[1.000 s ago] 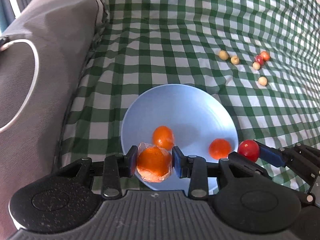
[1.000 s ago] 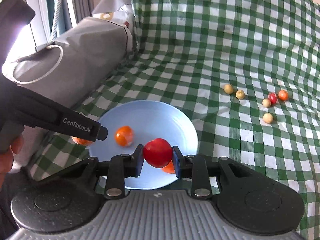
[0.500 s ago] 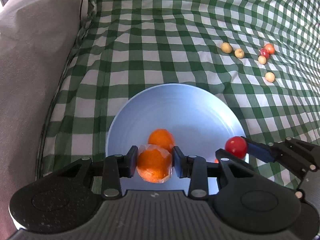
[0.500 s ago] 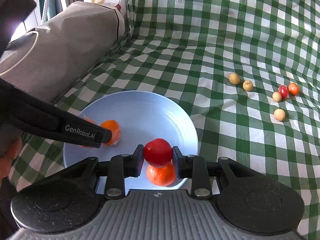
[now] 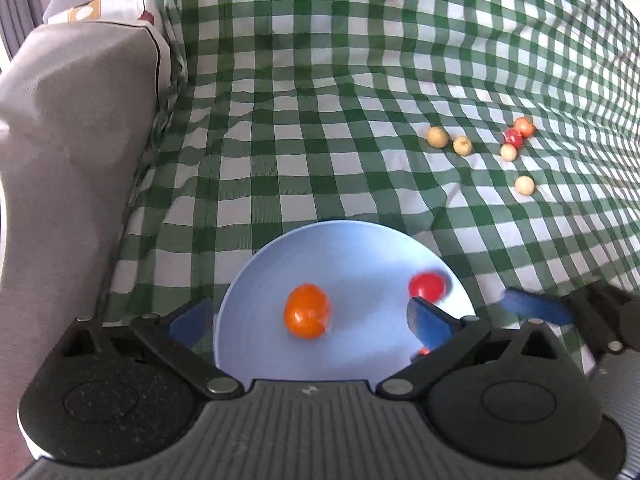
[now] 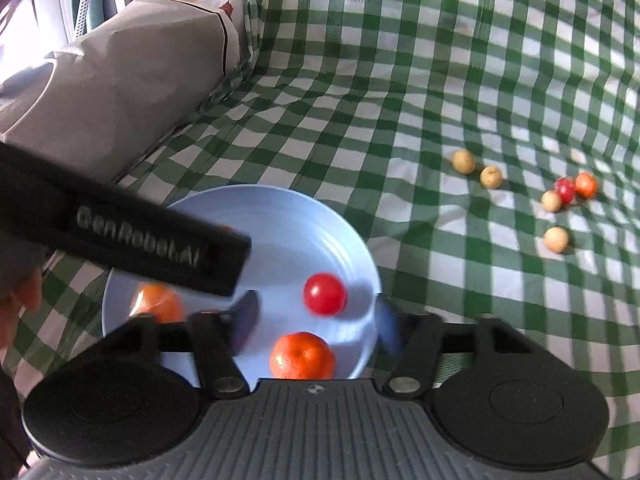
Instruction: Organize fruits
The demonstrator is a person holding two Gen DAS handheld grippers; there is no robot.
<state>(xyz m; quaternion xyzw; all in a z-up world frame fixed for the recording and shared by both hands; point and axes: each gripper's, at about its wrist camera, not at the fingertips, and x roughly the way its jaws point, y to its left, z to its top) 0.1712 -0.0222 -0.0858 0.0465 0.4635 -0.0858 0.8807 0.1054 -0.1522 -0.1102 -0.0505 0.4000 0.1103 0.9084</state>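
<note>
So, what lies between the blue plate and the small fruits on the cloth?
Only bare checked cloth separates the blue plate from the small fruits, seen in both wrist views.

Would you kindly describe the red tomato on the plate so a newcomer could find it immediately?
Start at the pale blue plate on the green checked cloth. Three round fruits lie on it, and the red tomato sits toward the plate's right side. It is the only glossy red one; its two neighbours are orange.
</note>
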